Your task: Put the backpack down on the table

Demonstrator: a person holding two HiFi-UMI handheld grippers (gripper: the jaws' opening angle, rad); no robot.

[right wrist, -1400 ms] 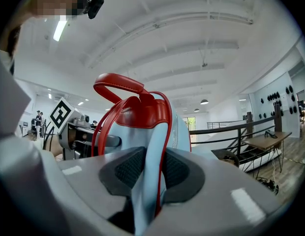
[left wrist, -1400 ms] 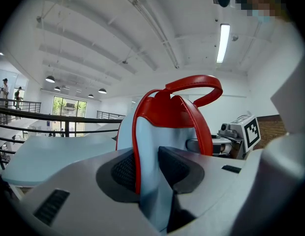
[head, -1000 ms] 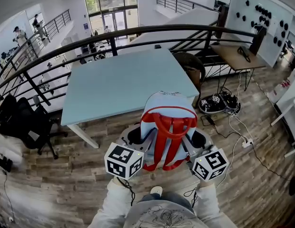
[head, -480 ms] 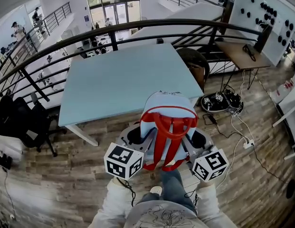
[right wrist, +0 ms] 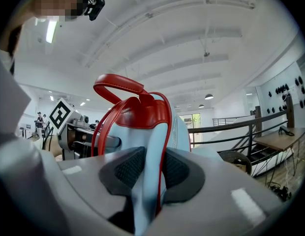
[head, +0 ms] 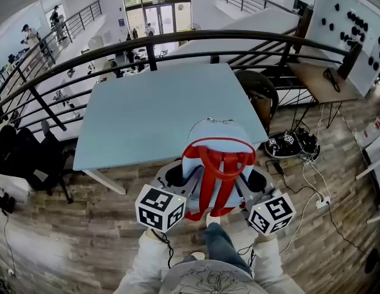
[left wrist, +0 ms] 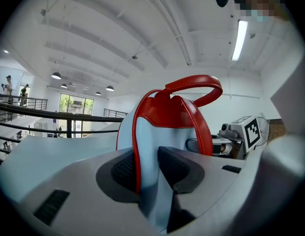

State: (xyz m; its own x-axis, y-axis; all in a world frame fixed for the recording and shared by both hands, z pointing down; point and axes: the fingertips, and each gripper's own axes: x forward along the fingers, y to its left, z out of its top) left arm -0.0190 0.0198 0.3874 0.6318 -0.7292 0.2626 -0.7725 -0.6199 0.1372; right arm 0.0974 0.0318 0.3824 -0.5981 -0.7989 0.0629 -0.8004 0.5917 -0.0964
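A light blue backpack (head: 217, 155) with red straps and a red top handle hangs upright in the air, in front of the near edge of the pale blue table (head: 153, 109). My left gripper (head: 178, 176) is shut on the pack's left side, and my right gripper (head: 254, 179) is shut on its right side. In the left gripper view the dark pads pinch blue fabric and a red strap of the backpack (left wrist: 167, 127) at the left gripper (left wrist: 147, 168). The right gripper view shows the same pinch on the backpack (right wrist: 142, 122) by the right gripper (right wrist: 151, 168).
A black railing (head: 178, 41) curves behind the table. A black office chair (head: 30, 158) stands at the left, a dark round chair (head: 254, 90) at the table's right corner. Cables and devices (head: 294, 146) lie on the wooden floor at the right, beside a small wooden desk (head: 322, 81).
Both grippers have carried the backpack forward towards the table, whose near edge now lies closer. A leg in jeans has stepped into view below the pack. The grips look the same.
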